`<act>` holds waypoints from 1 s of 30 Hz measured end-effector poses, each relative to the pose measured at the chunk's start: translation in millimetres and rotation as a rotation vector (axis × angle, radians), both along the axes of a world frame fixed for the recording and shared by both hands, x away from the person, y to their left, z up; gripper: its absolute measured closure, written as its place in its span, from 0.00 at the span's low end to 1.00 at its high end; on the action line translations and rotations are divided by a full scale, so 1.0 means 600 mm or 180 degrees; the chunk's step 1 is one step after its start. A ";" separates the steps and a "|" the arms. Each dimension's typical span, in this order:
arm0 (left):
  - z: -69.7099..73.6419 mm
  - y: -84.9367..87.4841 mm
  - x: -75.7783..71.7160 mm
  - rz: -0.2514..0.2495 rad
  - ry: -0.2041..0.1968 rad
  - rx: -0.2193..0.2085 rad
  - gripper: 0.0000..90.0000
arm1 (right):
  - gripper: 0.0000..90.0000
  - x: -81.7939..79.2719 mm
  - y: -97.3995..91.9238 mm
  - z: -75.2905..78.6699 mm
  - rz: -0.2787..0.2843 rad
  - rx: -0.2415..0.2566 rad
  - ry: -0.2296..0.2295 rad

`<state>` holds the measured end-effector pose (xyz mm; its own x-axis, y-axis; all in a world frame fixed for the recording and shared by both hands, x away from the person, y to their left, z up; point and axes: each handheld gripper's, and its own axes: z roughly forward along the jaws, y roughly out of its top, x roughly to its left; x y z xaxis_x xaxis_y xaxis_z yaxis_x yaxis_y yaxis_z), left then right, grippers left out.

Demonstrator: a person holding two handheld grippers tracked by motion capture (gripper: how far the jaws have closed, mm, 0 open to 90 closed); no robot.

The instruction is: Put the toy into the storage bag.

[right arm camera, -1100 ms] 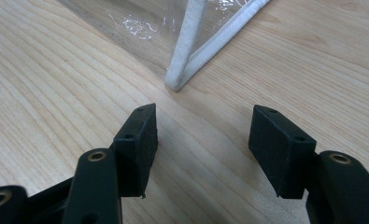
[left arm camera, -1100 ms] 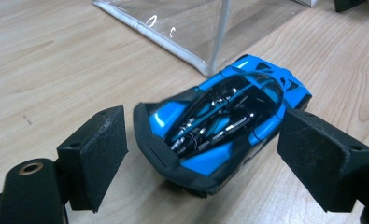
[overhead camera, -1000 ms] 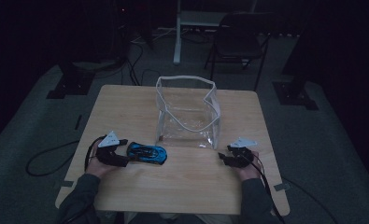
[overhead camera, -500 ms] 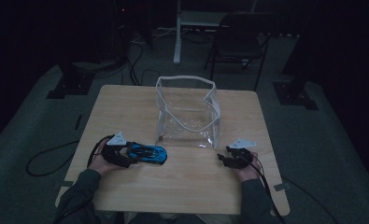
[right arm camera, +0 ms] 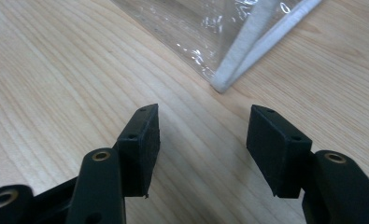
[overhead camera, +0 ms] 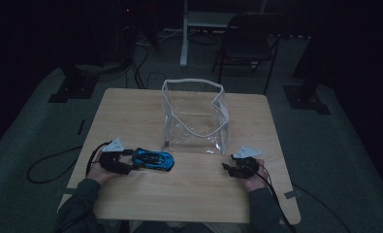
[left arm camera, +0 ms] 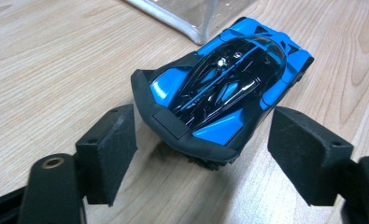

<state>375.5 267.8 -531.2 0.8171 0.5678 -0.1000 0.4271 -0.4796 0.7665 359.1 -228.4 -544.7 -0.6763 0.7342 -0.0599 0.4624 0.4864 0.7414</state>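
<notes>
wooden table | left hand-held gripper agape around blue car | right hand-held gripper agape, empty

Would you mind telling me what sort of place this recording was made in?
Probably a dim lab or studio set up for recording: a lone wooden table on grey carpet, stand bases at the sides, cables across the floor, and a folding chair behind.

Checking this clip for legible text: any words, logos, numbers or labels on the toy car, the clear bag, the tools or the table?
None can be read.
Blue toy car: glossy blue and black bodywork, no lettering or number visible.
Clear bag: plain plastic with a white trim, no print.
Left tool and right tool: plain black, no markings.
Table: bare wood grain.
</notes>
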 end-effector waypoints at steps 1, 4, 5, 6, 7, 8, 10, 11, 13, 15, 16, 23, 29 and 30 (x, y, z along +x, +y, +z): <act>0.000 -0.003 -0.001 -0.0001 -0.0013 0.0022 0.28 | 0.49 0.000 0.002 0.000 0.0003 -0.0003 0.0002; 0.001 -0.013 -0.002 -0.0066 -0.0026 0.0036 0.29 | 0.49 0.000 0.005 0.001 0.0023 -0.0011 0.0004; 0.001 -0.019 -0.003 -0.0087 -0.0035 0.0041 0.29 | 0.49 -0.001 0.005 0.001 0.0024 -0.0017 0.0004; 0.001 -0.024 -0.003 -0.0109 -0.0039 0.0050 0.29 | 0.49 -0.001 0.005 0.001 0.0034 -0.0023 -0.0002; 0.000 -0.030 -0.003 -0.0132 -0.0047 0.0078 0.29 | 0.49 -0.001 0.005 0.001 0.0041 -0.0026 -0.0005; -0.001 -0.036 -0.003 -0.0146 -0.0049 0.0079 0.29 | 0.49 -0.001 0.006 0.001 0.0047 -0.0032 -0.0004; -0.003 -0.050 -0.003 -0.0202 -0.0046 0.0103 0.29 | 0.49 -0.002 0.006 0.001 0.0061 -0.0031 -0.0005; -0.004 -0.057 -0.002 -0.0225 -0.0049 0.0122 0.29 | 0.49 -0.002 0.006 0.001 0.0068 -0.0026 -0.0007; -0.006 -0.071 -0.002 -0.0266 -0.0065 0.0148 0.29 | 0.49 -0.003 0.007 0.003 0.0063 -0.0019 -0.0030; -0.006 -0.084 0.000 -0.0302 -0.0083 0.0169 0.29 | 0.49 -0.004 0.006 0.004 0.0075 -0.0002 -0.0040; -0.006 -0.089 0.000 -0.0312 -0.0088 0.0172 0.29 | 0.49 -0.005 0.006 0.006 0.0126 0.0063 -0.0043; -0.007 -0.132 0.001 -0.0446 -0.0123 0.0211 0.29 | 0.45 -0.007 0.011 0.011 0.0301 0.0211 -0.0054; -0.006 -0.162 0.002 -0.0535 -0.0134 0.0207 0.29 | 0.45 -0.004 0.025 0.018 0.0504 0.0375 -0.0016; -0.006 -0.166 0.002 -0.0548 -0.0137 0.0221 0.29 | 0.45 -0.004 0.029 0.020 0.0551 0.0384 -0.0029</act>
